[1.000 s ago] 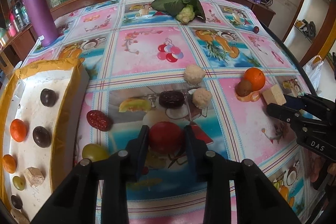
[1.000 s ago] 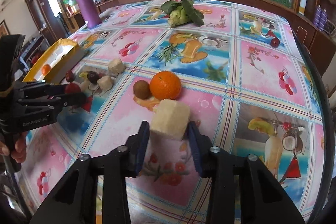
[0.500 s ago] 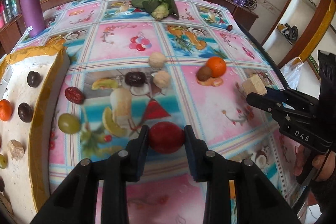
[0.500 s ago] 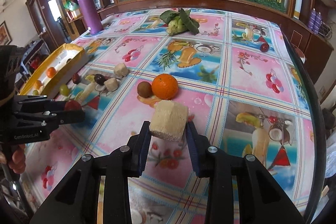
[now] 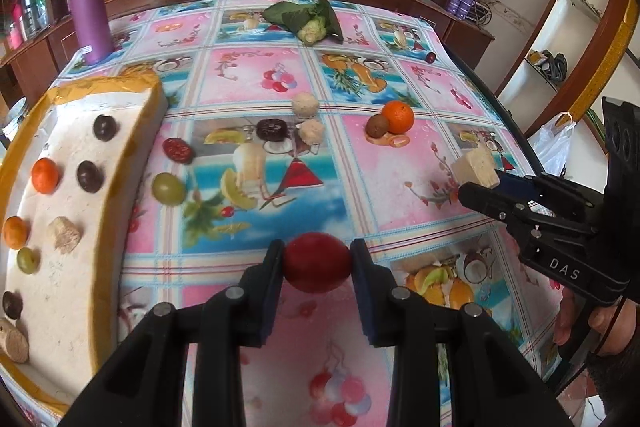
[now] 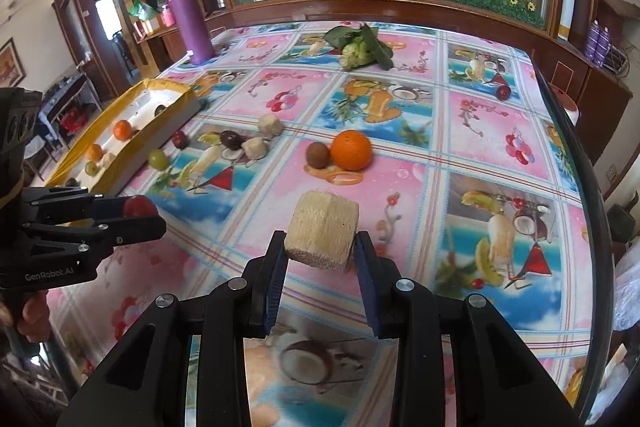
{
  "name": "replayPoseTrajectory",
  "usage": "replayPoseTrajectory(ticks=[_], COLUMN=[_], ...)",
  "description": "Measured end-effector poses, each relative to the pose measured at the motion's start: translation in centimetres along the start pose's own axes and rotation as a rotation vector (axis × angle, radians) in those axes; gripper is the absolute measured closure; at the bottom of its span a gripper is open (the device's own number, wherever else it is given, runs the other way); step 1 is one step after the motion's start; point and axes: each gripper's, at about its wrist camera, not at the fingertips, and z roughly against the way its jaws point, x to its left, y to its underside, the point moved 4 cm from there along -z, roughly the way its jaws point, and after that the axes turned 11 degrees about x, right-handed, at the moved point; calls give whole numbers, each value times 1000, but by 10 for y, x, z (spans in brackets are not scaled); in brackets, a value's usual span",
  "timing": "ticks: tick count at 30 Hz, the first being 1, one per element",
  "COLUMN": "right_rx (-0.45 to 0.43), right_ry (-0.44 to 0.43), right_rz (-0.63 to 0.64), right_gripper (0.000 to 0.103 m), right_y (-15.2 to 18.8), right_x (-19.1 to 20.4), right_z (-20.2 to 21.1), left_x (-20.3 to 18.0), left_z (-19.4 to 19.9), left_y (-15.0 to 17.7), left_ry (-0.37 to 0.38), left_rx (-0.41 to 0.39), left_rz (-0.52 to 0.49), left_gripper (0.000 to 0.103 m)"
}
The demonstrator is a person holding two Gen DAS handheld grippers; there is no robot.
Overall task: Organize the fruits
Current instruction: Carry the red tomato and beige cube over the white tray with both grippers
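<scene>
My left gripper (image 5: 318, 259) is shut on a round red fruit (image 5: 317, 261) and holds it above the patterned tablecloth (image 5: 248, 367). A pale fibrous sugarcane chunk (image 6: 323, 230) sits clamped in my right gripper (image 6: 320, 251), also lifted off the table. The white tray with a yellow rim (image 5: 100, 219) lies at the left and holds several fruits. Loose on the cloth are an orange (image 5: 397, 115), a brown fruit (image 5: 377, 125), a green grape (image 5: 168, 188), a red date (image 5: 177, 150), a dark fruit (image 5: 272, 129) and two pale chunks (image 5: 305, 103).
A purple tumbler (image 5: 88, 7) stands at the far left corner. A leafy cauliflower (image 5: 310, 23) lies at the far edge, and a small dark red fruit (image 5: 431, 57) at the far right. The table's right edge (image 6: 576, 163) drops off. A hand (image 5: 600, 323) grips the right tool.
Both grippers have risen and drawn back toward the near edge with their loads. The loose fruits now lie farther ahead in both views.
</scene>
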Motion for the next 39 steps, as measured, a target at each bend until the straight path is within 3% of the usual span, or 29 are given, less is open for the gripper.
replayPoseTrajectory(ticks=[9, 27, 39], right_rx=[2, 9, 49], right_ry=[-46, -197, -227], right_rz=[59, 239, 282], right_gripper=[70, 71, 71], right_y=[-16, -74, -109], right_x=[56, 201, 242], right_z=[-4, -36, -69], left_x=[50, 197, 207], left_z=[31, 76, 63], left_y=[15, 67, 68], left_ry=[-34, -157, -137], left_rx=[-38, -67, -35], left_rz=[73, 316, 310], left_gripper=[67, 67, 67])
